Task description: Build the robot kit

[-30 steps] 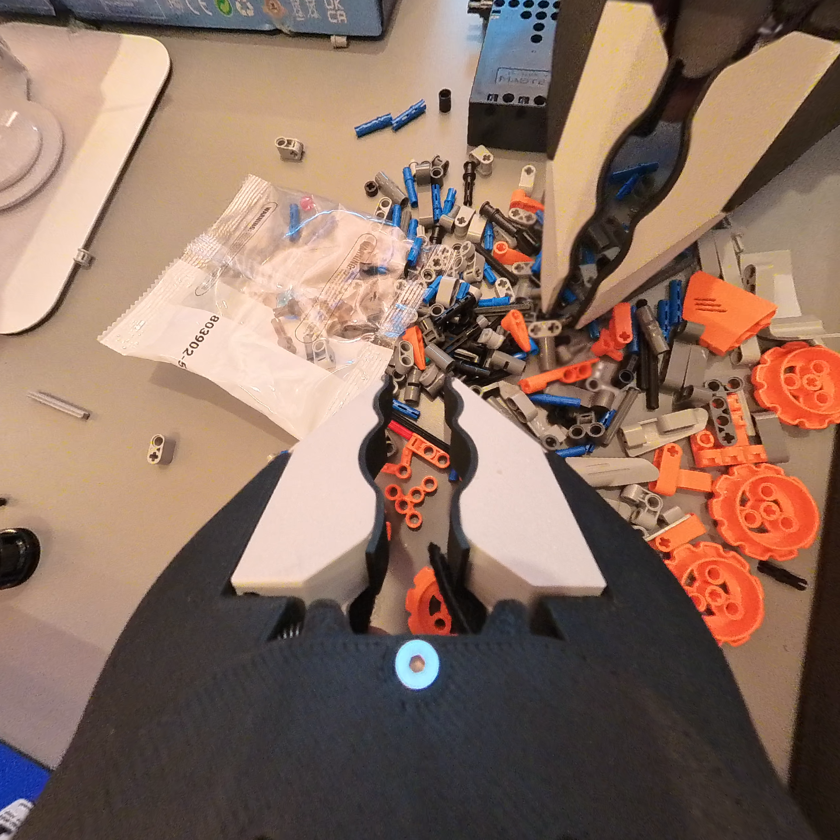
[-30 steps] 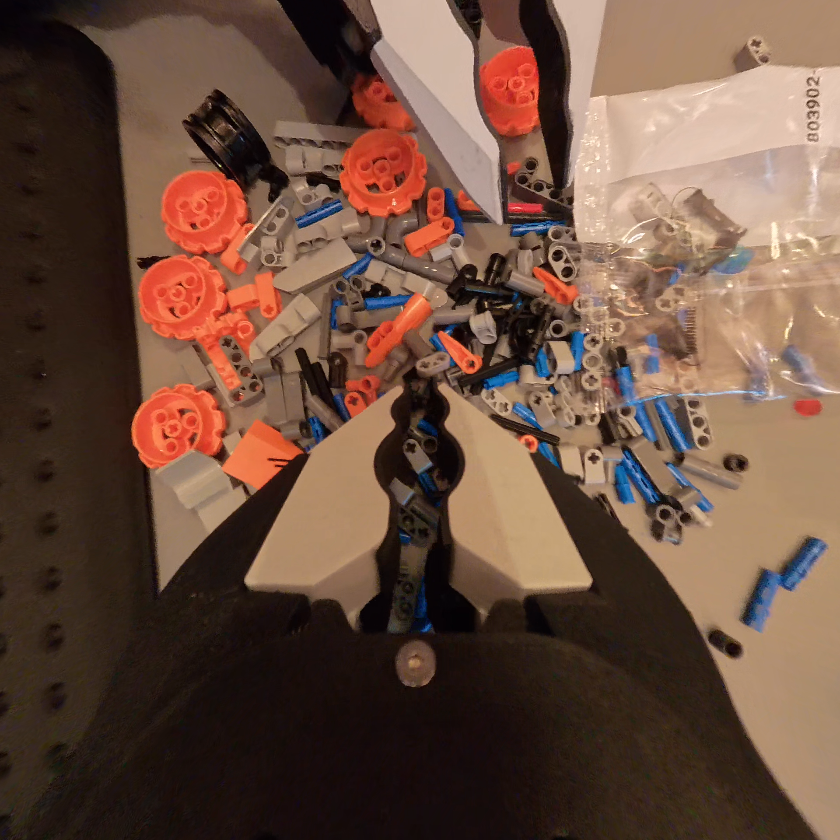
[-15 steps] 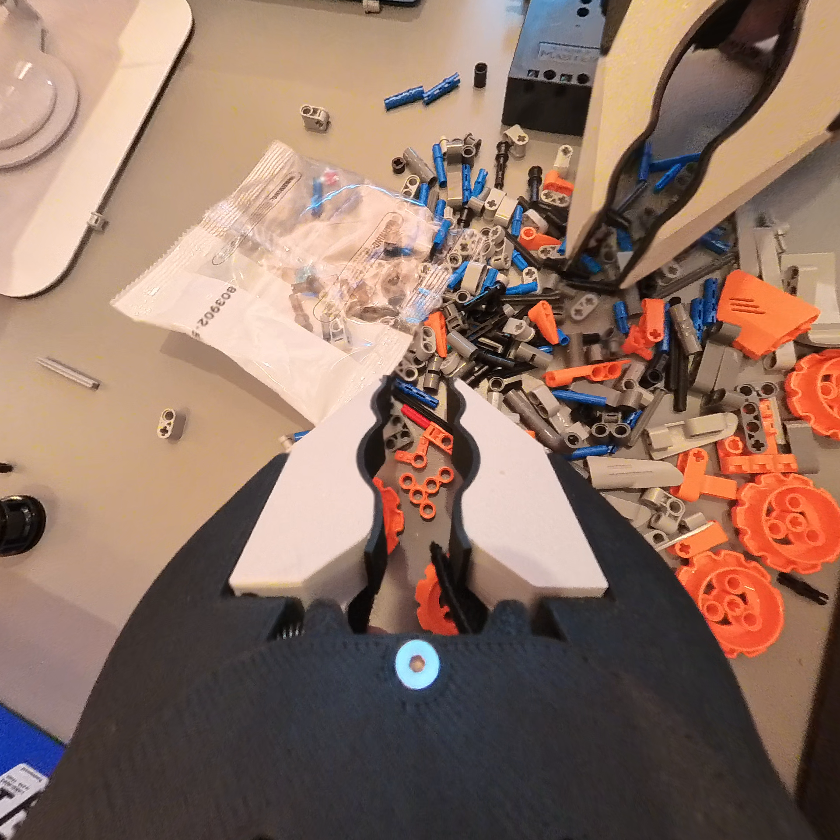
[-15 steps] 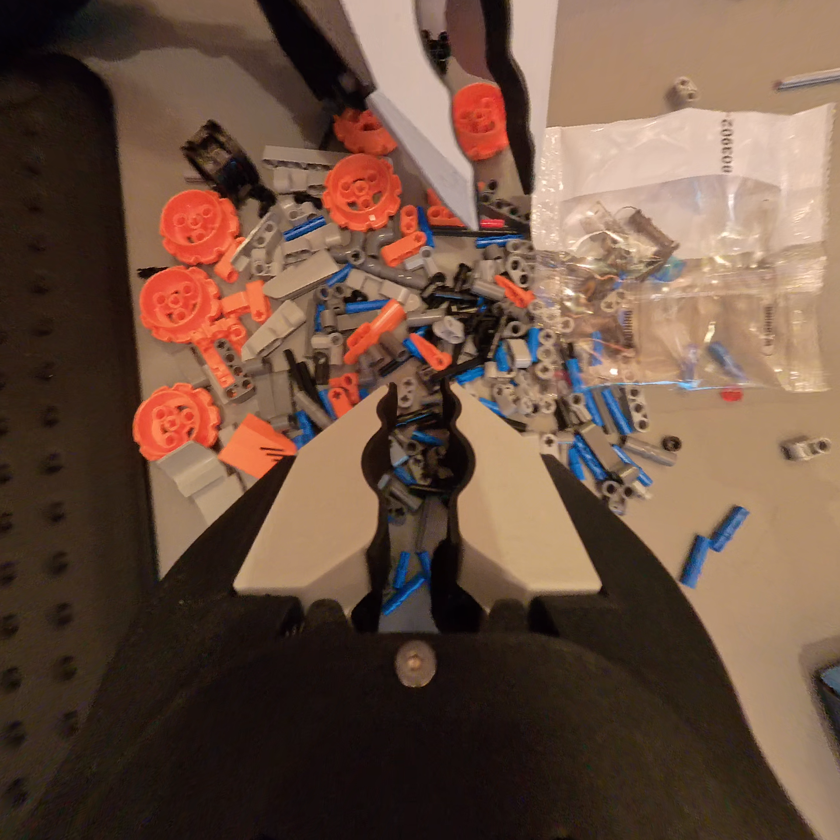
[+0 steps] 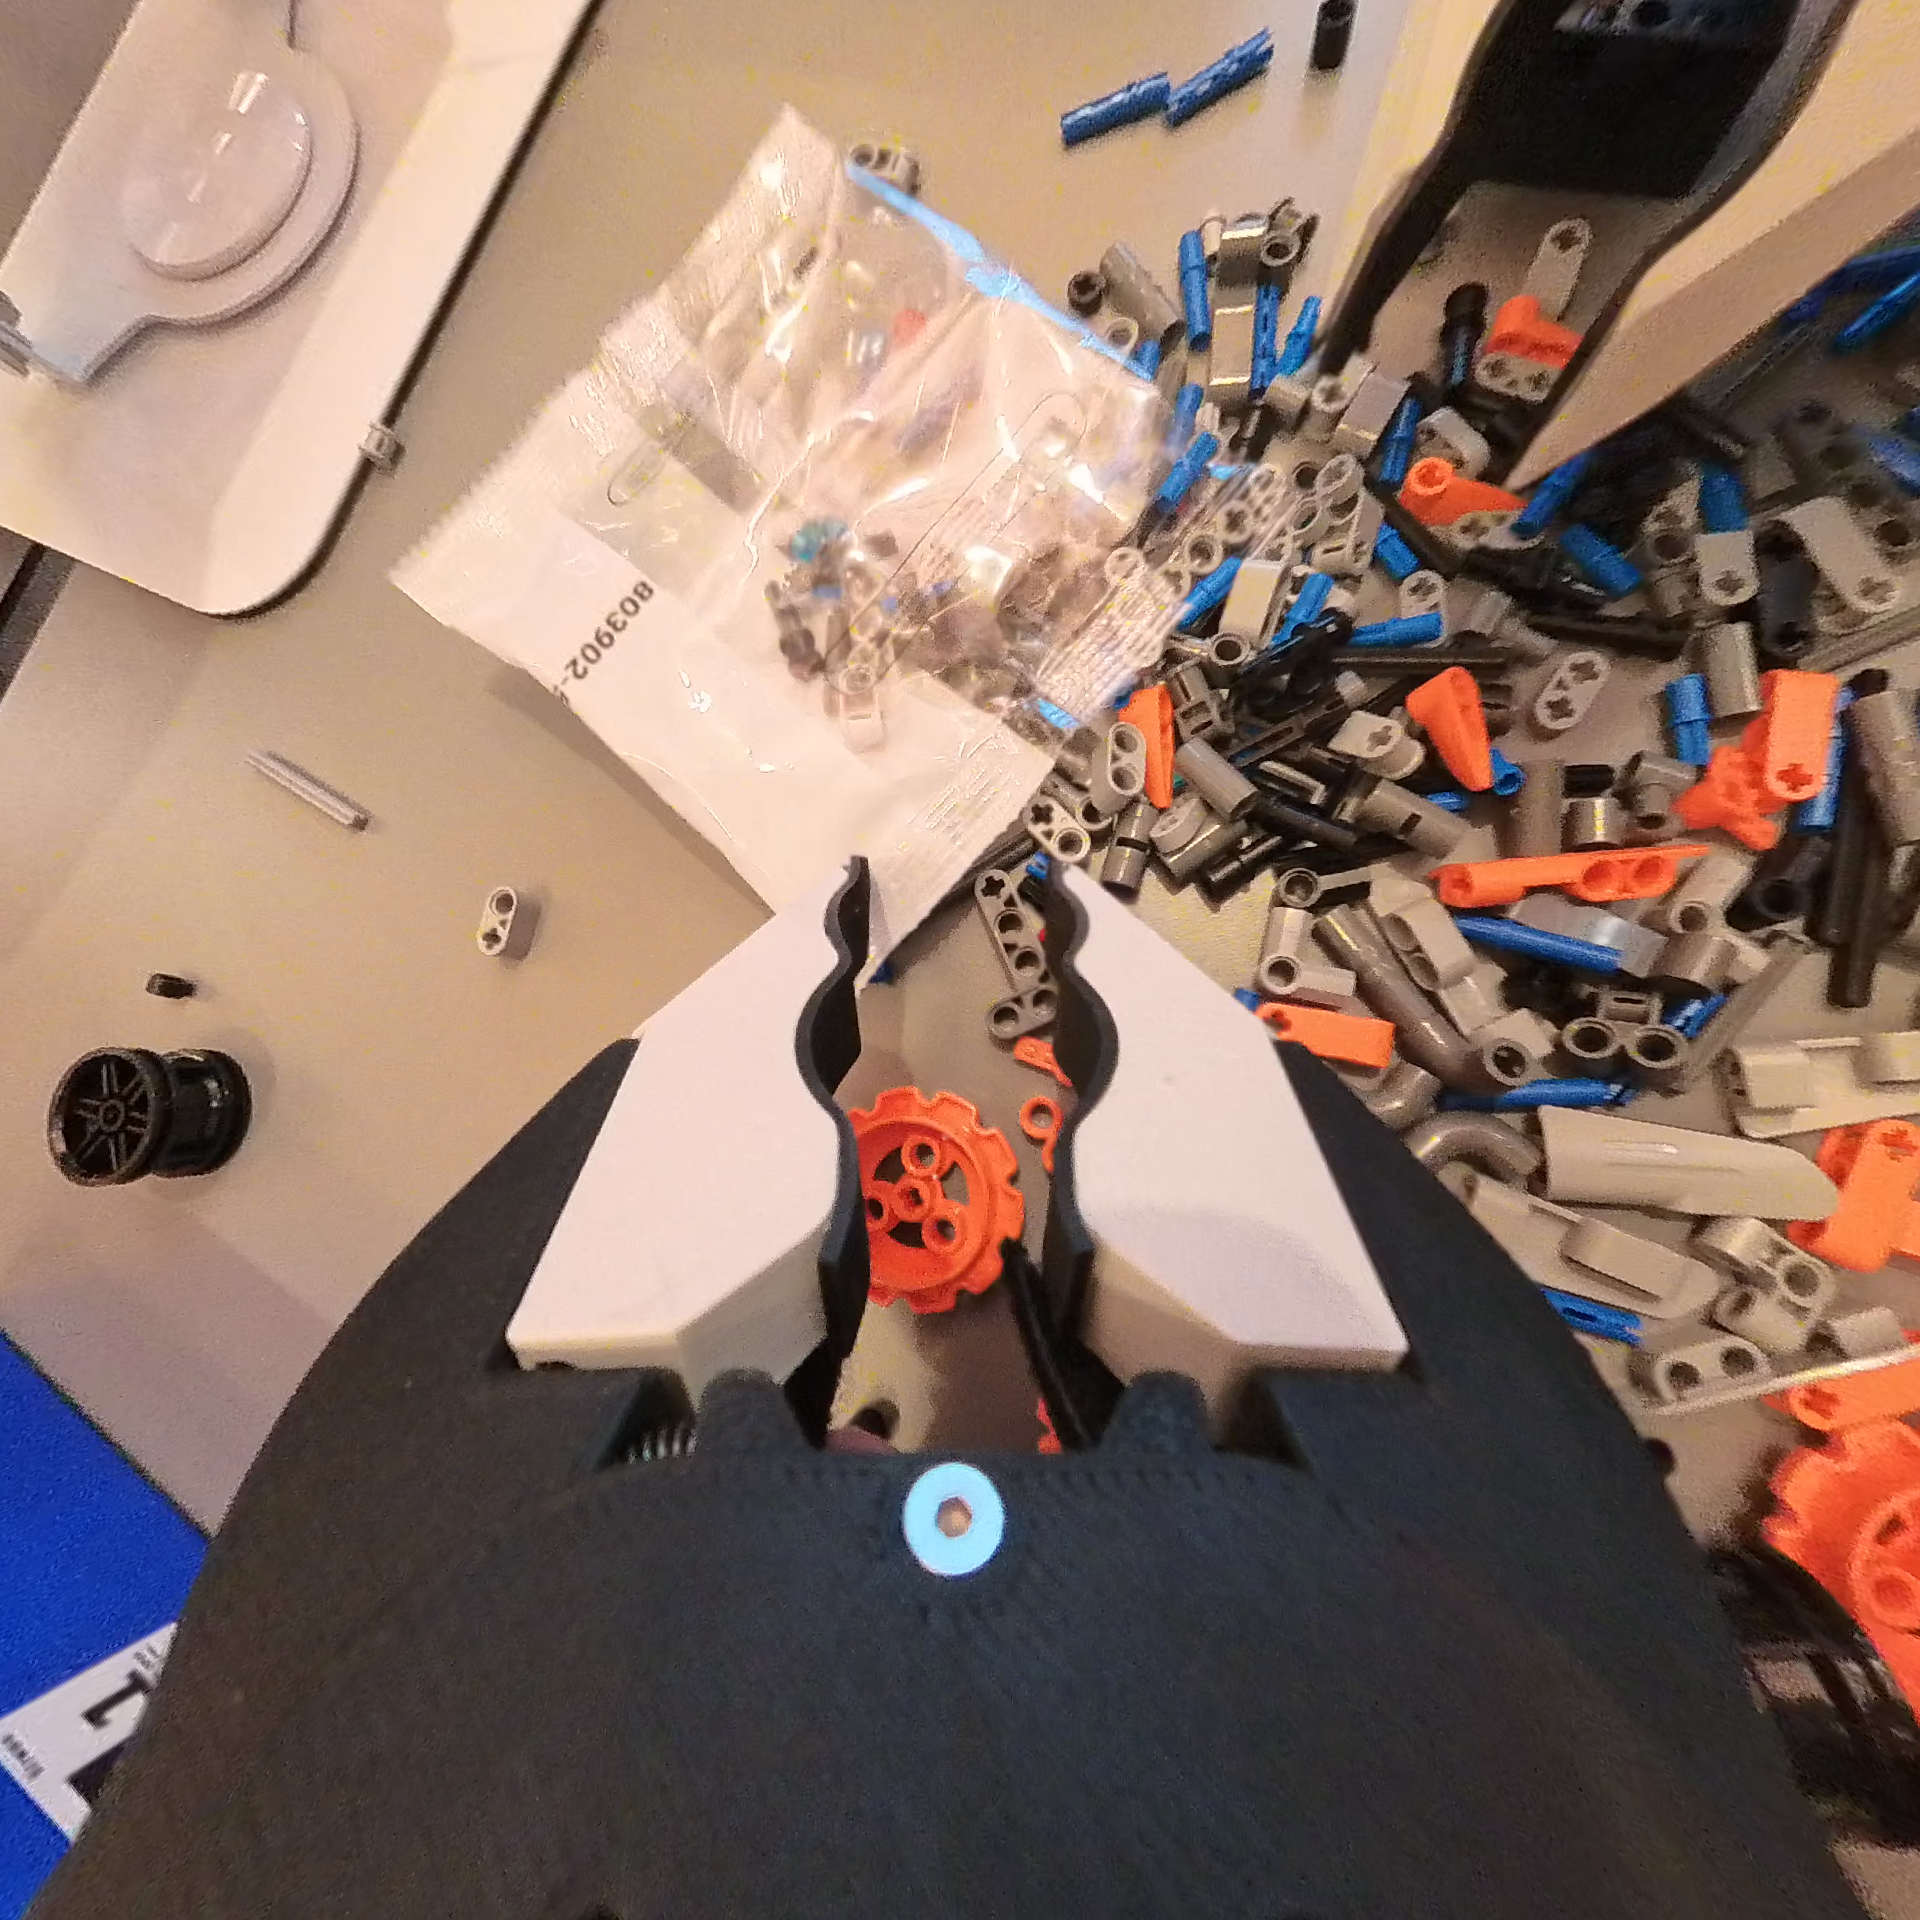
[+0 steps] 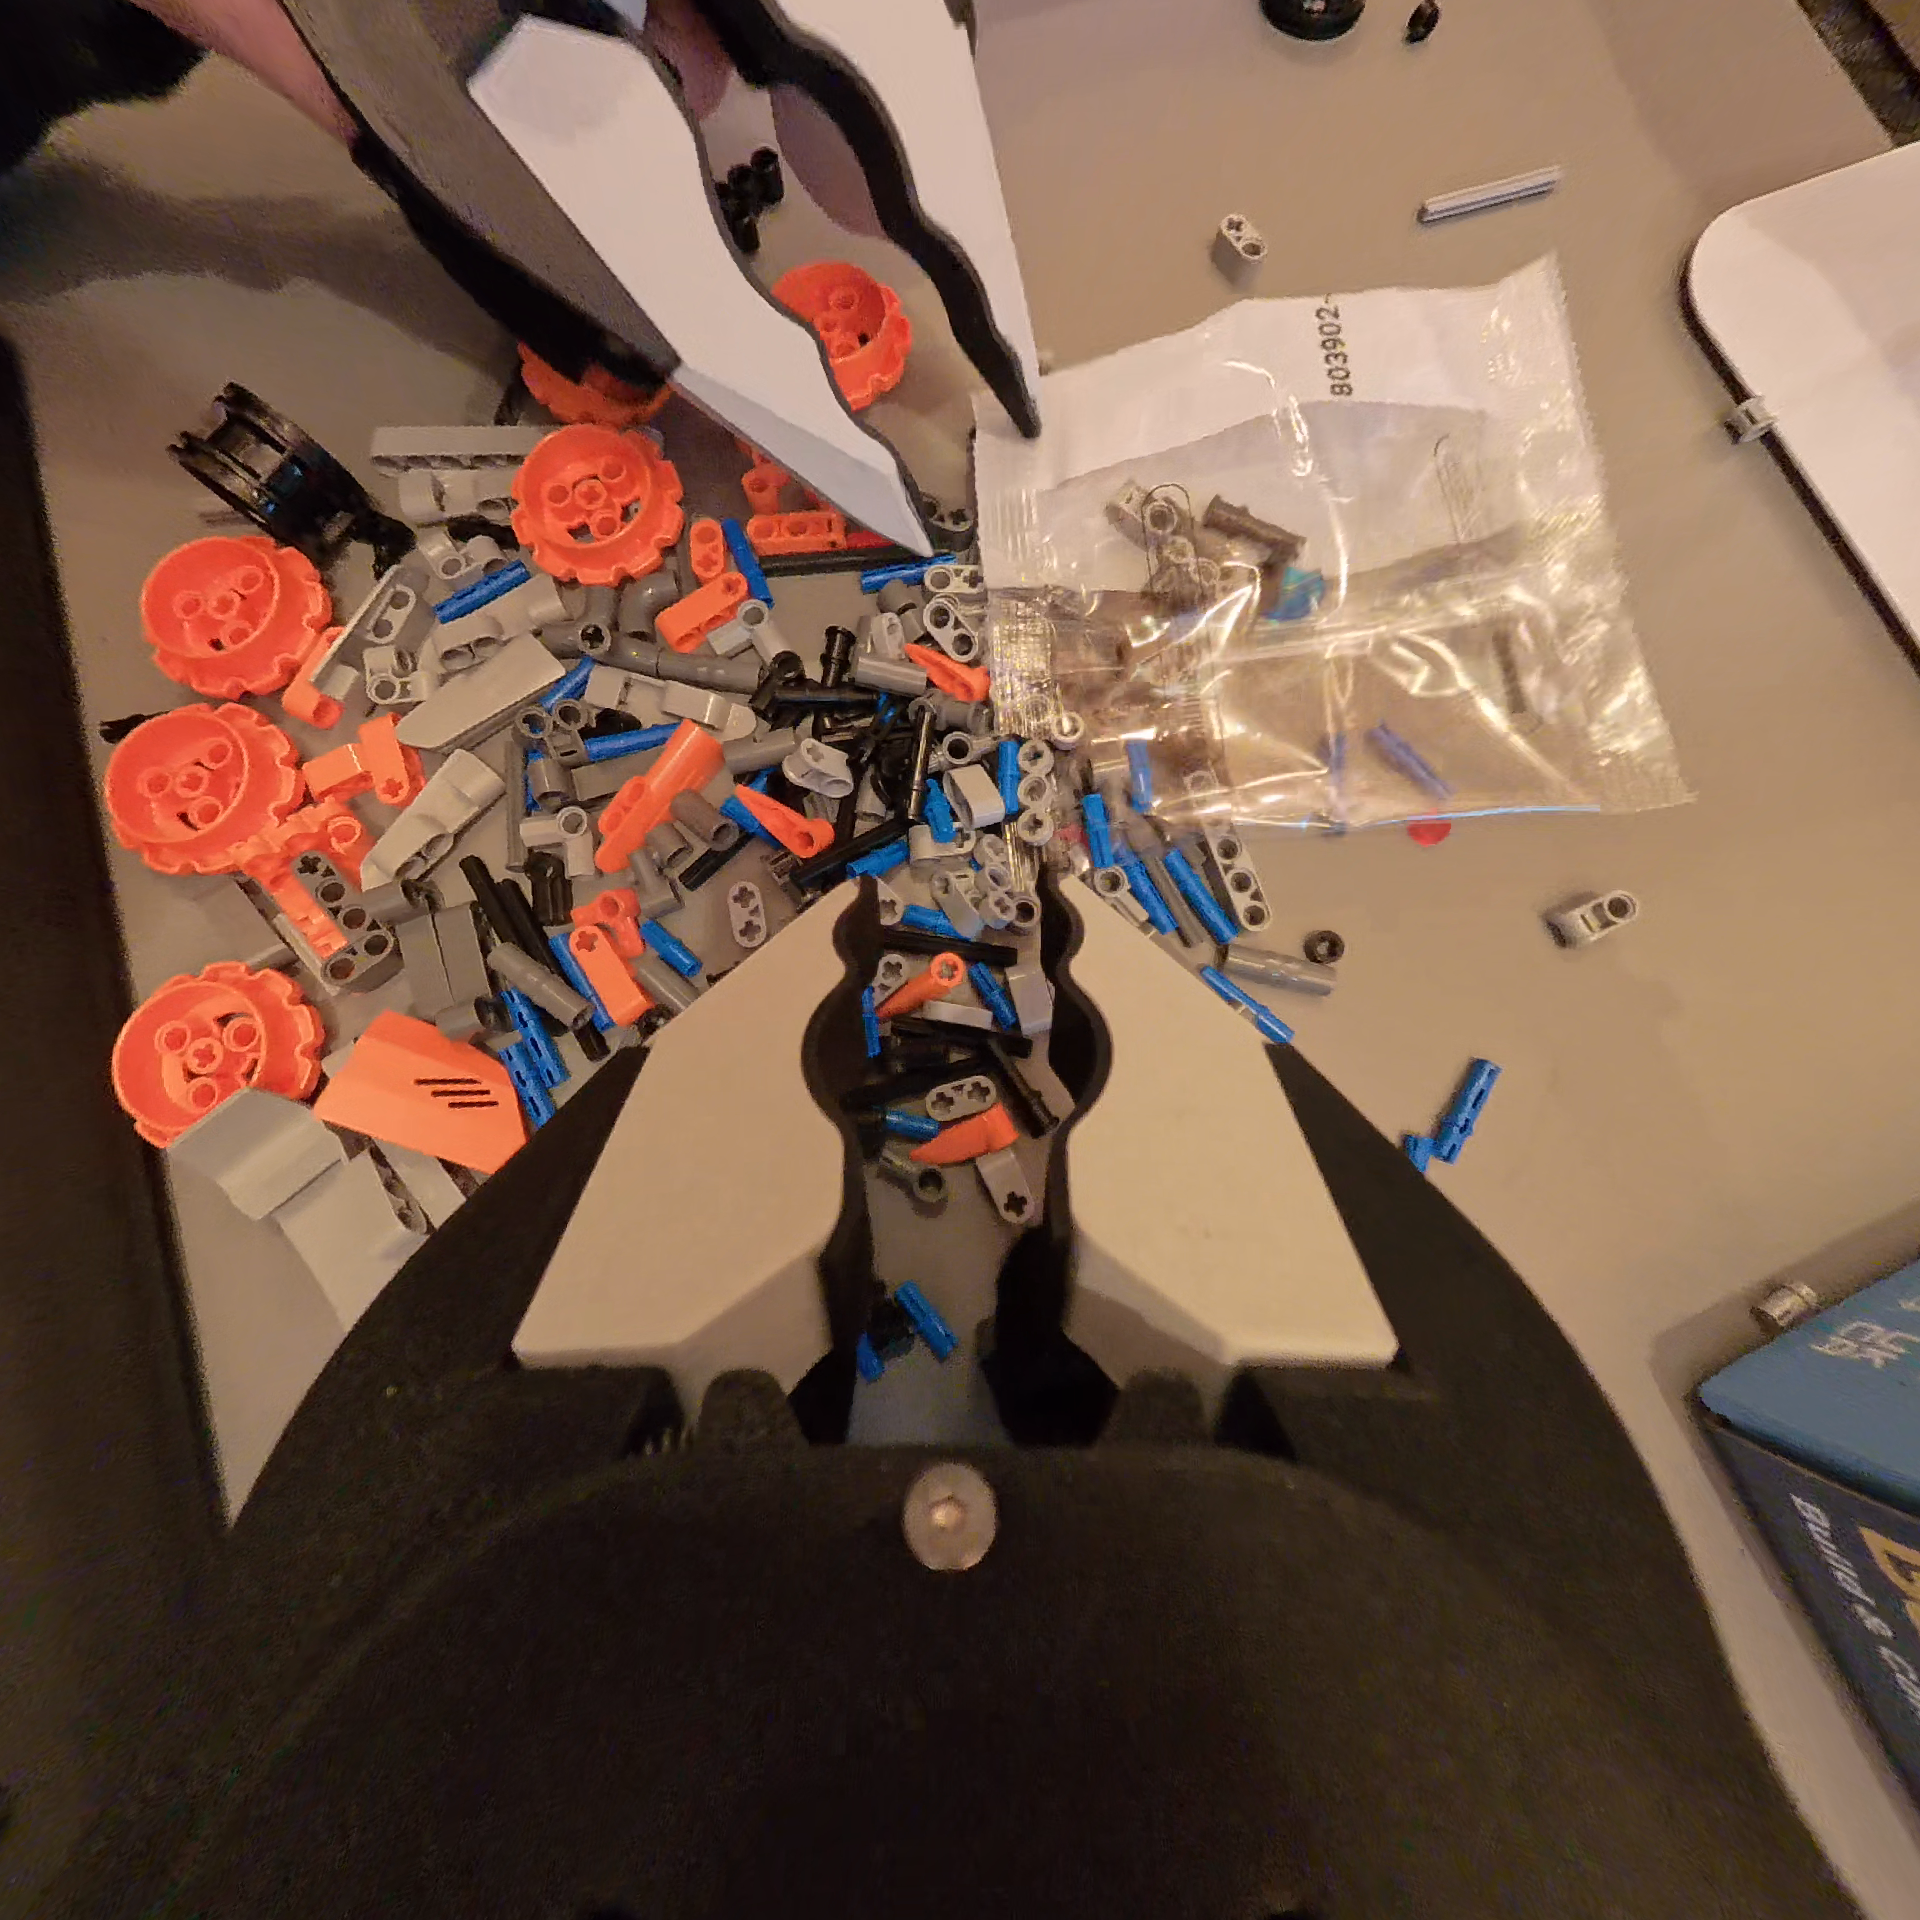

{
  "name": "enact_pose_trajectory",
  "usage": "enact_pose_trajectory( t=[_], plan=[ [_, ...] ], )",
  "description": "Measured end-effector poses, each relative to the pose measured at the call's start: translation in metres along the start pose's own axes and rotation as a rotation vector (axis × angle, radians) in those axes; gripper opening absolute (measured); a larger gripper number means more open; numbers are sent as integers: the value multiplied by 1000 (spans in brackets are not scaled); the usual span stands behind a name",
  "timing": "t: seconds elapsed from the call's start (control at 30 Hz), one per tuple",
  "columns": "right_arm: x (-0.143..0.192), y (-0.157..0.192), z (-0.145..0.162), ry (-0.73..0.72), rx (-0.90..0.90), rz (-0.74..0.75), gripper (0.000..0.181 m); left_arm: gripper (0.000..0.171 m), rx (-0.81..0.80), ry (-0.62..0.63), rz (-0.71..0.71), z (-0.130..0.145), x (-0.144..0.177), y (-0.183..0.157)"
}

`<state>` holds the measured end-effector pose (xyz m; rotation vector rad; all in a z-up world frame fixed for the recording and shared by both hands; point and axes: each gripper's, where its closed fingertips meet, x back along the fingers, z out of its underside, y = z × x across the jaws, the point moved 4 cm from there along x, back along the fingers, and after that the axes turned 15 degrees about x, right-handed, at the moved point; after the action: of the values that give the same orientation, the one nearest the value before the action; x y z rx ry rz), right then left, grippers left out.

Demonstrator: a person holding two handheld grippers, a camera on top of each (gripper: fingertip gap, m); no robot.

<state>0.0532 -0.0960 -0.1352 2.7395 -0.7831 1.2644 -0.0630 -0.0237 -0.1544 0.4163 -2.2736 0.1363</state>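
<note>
Your left gripper (image 5: 951, 894), jaws partly apart, empty, hovers beside clear parts bag (image 5: 883, 468); right gripper (image 6: 951, 894), likewise parted, empty, above loose brick pile (image 6: 790, 748).

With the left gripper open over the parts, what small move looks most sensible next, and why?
Probably lower the left gripper and close on the orange gear wheel: it lies framed between the open fingers, apart from the dense pile of small parts, so it looks easiest to grip cleanly.

Orange gear (image 5: 928, 1197) partly hidden behind left fingers (image 5: 727, 1122). Blue box (image 6: 1829, 1496) cut by frame edge. White board (image 5: 156, 291) cropped at left. Bag (image 6: 1340, 582) contents too small to tell.
</note>
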Motion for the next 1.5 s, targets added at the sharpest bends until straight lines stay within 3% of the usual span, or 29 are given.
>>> enact_pose_trajectory(
  t=[0.27,0.63,0.83,1.03,1.27,1.33,1.5],
  plan=[
    [4,-2,5,-35,-24,3,24,0,-28,8,-16,2,-10,-2],
    [0,-32,11,23,-152,128,20,0,-20,20,-3,3,-7,0],
    [-12,-46,10,-7,-296,55,27,0,-10,27,22,5,-8,-2],
    [-21,-59,7,-7,-348,20,6,0,-8,25,34,5,-9,-4],
    [-18,-67,6,33,-349,20,40,0,-8,26,39,6,-9,-4],
    [-20,-72,6,42,-361,5,57,0,-8,26,39,6,-9,-4],
    [-33,-77,-3,-7,-387,-43,16,0,-5,23,43,6,-8,-4]
  ],
)
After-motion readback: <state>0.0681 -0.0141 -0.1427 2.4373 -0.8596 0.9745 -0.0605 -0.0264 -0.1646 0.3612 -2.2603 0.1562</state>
